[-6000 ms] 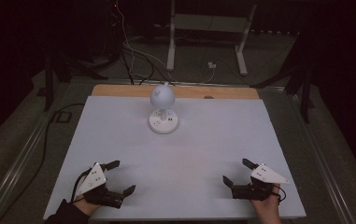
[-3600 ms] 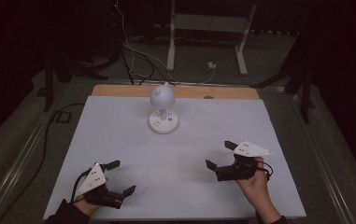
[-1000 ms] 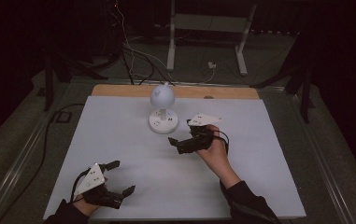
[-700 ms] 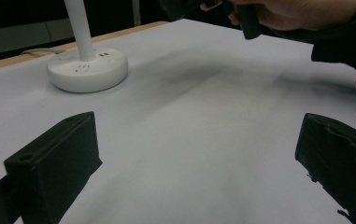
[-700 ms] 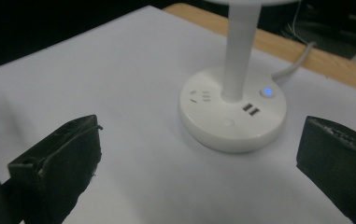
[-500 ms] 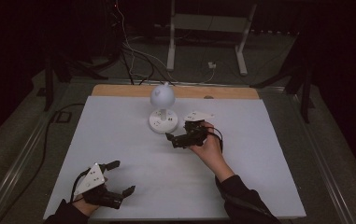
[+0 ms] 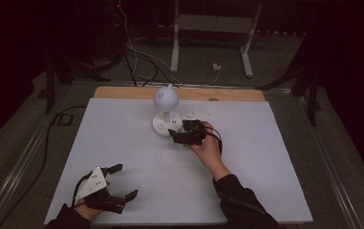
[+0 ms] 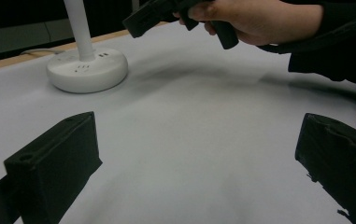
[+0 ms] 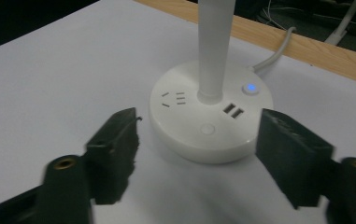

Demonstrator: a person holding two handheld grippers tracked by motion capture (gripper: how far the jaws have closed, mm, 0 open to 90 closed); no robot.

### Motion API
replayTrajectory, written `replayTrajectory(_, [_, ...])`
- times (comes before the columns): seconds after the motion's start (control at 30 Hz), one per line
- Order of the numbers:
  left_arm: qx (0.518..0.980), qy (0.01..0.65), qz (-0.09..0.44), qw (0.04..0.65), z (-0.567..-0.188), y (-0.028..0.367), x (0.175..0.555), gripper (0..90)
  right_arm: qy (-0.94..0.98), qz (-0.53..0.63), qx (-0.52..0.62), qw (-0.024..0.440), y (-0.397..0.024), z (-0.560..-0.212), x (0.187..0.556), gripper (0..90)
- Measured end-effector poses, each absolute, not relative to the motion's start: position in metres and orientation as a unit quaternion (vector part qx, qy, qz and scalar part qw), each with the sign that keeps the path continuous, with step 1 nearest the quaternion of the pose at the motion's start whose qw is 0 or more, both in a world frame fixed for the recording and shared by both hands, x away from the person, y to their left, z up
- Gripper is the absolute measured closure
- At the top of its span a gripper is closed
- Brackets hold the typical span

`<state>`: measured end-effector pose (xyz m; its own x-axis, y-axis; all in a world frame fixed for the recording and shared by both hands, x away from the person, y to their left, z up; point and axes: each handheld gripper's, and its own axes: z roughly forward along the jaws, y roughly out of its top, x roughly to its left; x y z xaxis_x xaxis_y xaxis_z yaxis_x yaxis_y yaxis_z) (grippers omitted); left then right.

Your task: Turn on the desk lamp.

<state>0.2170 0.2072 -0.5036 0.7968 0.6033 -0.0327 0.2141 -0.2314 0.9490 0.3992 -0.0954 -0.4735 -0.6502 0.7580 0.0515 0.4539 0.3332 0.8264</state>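
in the high view a white lamp (image 7: 166,114) stands near the middle of the tabletop's far edge, its round base on the white tabletop (image 7: 122,143) and its round head up on a short stem. the right gripper (image 7: 177,136) sits just beside the base on the side nearer the person, the right hand (image 7: 207,147) behind it and a dark sleeve (image 7: 239,202) running back toward the near edge. the left gripper (image 7: 122,181) rests close to the near left corner, well apart from the lamp, with its jaws spread wide and nothing between them.

in the left gripper view the two black jaws stand far apart at the bottom corners over bare tabletop (image 8: 189,154). the lamp's base (image 8: 87,70) lies farther off at the upper left, and the right hand (image 8: 264,21) with its gripper hangs just beside it.

in the right gripper view the jaws flank the front of the lamp's base (image 9: 210,121), one on each side, near it but not pressing on it. they have just been closing and stand partly open with the base between them. the base top shows a lit blue button (image 9: 249,87), sockets and the white stem (image 9: 213,51); a white cable (image 9: 274,56) leaves toward the wooden far edge (image 9: 306,46).
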Motion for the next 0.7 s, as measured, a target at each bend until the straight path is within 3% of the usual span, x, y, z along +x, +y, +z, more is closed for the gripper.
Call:
replayTrajectory(0.03, [0.764, 0.267, 0.174, 0.561, -0.503, 0.207, 0.217, 0.4, 0.796, 0.433, 0.382, 0.182, -0.093, -0.474, 0.400, 39.7])
replayTrajectory(0.1, [0.763, 0.269, 0.172, 0.562, -0.504, 0.207, 0.217, 0.3, 0.798, 0.429, 0.384, 0.179, -0.092, -0.475, 0.402, 41.5])
replayTrajectory(0.13, [0.764, 0.270, 0.172, 0.561, -0.504, 0.207, 0.217, 0.4, 0.797, 0.425, 0.389, 0.182, -0.090, -0.476, 0.403, 48.4])
replayTrajectory(0.3, [0.763, 0.270, 0.172, 0.562, -0.503, 0.208, 0.217, 0.4, 0.792, 0.424, 0.394, 0.195, -0.087, -0.477, 0.405, 58.6])
replayTrajectory(0.33, [0.764, 0.270, 0.172, 0.561, -0.504, 0.208, 0.217, 0.4, 0.790, 0.422, 0.396, 0.201, -0.086, -0.477, 0.406, 64.4])
replayTrajectory(0.7, [0.764, 0.271, 0.171, 0.561, -0.504, 0.208, 0.217, 0.3, 0.796, 0.400, 0.399, 0.216, -0.079, -0.481, 0.412, 88.2])
